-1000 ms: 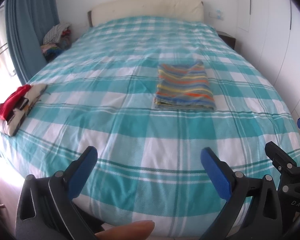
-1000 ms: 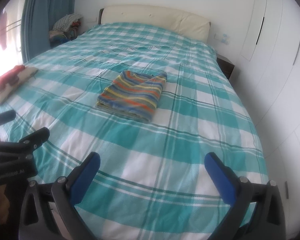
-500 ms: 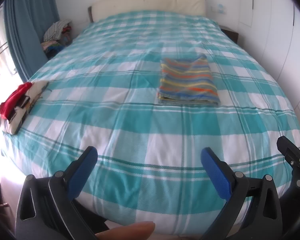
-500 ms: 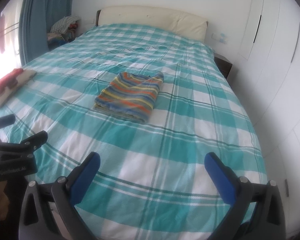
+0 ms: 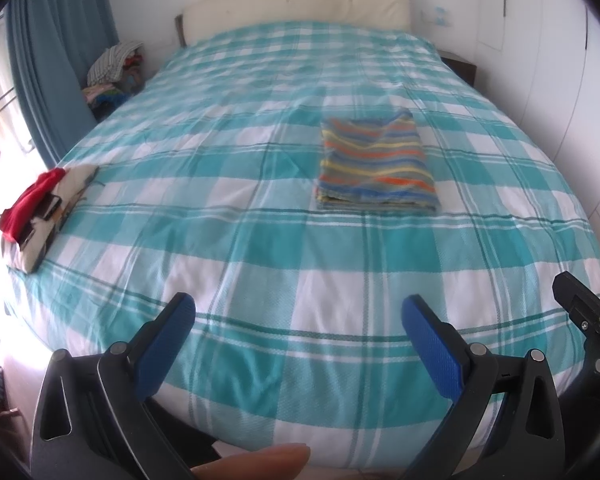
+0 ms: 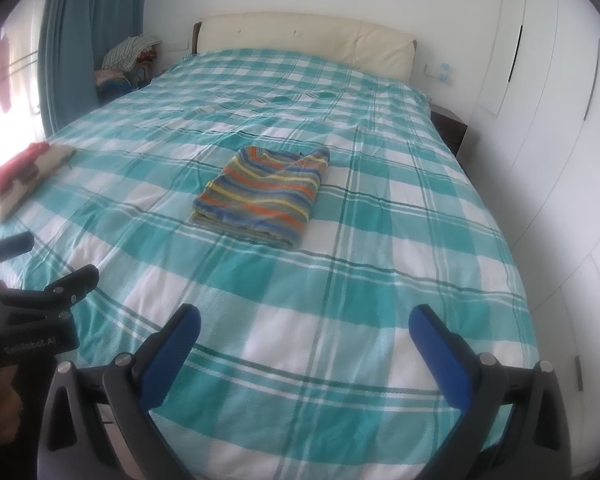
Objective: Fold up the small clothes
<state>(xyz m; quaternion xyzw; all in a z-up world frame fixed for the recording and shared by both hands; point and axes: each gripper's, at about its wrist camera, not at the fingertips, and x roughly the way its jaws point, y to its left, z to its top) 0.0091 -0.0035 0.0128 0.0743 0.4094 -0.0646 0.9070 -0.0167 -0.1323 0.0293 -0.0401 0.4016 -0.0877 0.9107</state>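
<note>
A striped garment [image 5: 374, 168] [image 6: 262, 190], in orange, yellow and blue bands, lies folded into a neat rectangle near the middle of the bed [image 5: 236, 248] [image 6: 380, 264]. My left gripper [image 5: 298, 320] hangs open over the foot of the bed, well short of the garment, nothing between its blue pads. My right gripper [image 6: 304, 332] is likewise open and empty, also back from the garment. Each gripper shows at the edge of the other's view.
A stack of folded clothes topped with something red [image 5: 36, 208] [image 6: 20, 176] sits at the bed's left edge. A heap of laundry [image 5: 114, 68] lies by the blue curtain [image 5: 56, 52]. White wardrobe doors [image 6: 556, 128] run close along the right.
Both grippers have pulled back from the bed and risen a little, so the striped garment looks farther away. Both stayed open.
</note>
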